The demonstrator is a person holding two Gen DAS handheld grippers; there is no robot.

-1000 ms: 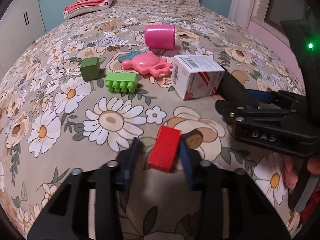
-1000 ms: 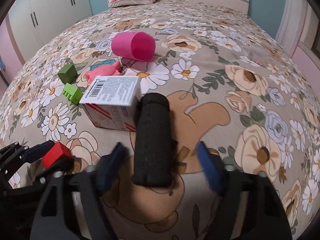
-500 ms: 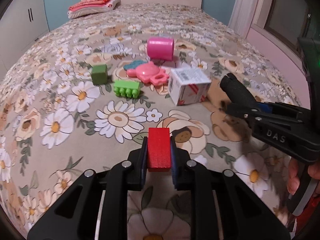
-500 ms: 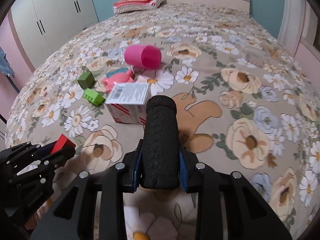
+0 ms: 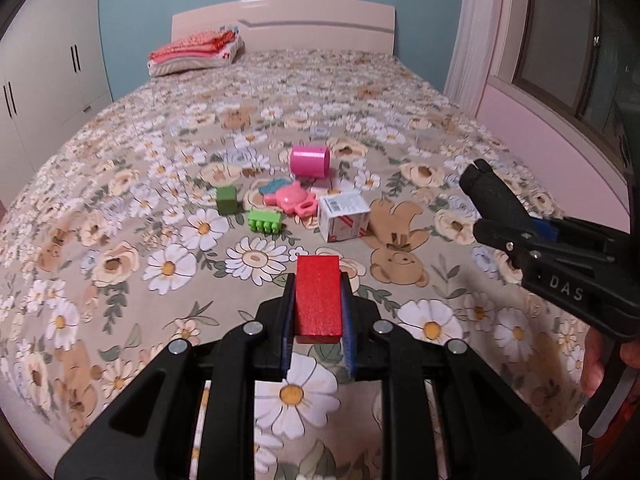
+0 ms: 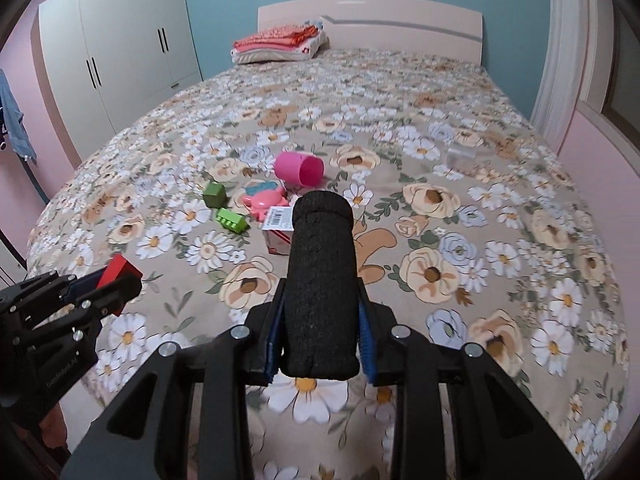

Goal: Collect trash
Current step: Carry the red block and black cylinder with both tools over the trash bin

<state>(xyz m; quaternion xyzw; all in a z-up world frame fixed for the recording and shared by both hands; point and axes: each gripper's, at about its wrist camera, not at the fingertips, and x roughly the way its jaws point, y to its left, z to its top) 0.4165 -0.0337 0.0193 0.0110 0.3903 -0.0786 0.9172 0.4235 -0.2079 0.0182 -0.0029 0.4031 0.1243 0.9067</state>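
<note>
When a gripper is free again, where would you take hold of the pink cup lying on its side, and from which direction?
Probably from above, jaws across the curved wall of the pink cup near its middle. It lies on its side on the bed, open mouth toward the right in the right wrist view, with bare bedspread on that side.

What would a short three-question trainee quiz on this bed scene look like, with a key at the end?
1. True or false: the left gripper is shut on the red rectangular wooden block.
2. What does the right gripper hold? A) pink plastic cup B) black foam cylinder C) white cardboard box
3. Fill in: the pink plastic cup lies on its ____ on the floral bedspread.

Key: 1 true. 2 B, the black foam cylinder. 3 side.
</note>
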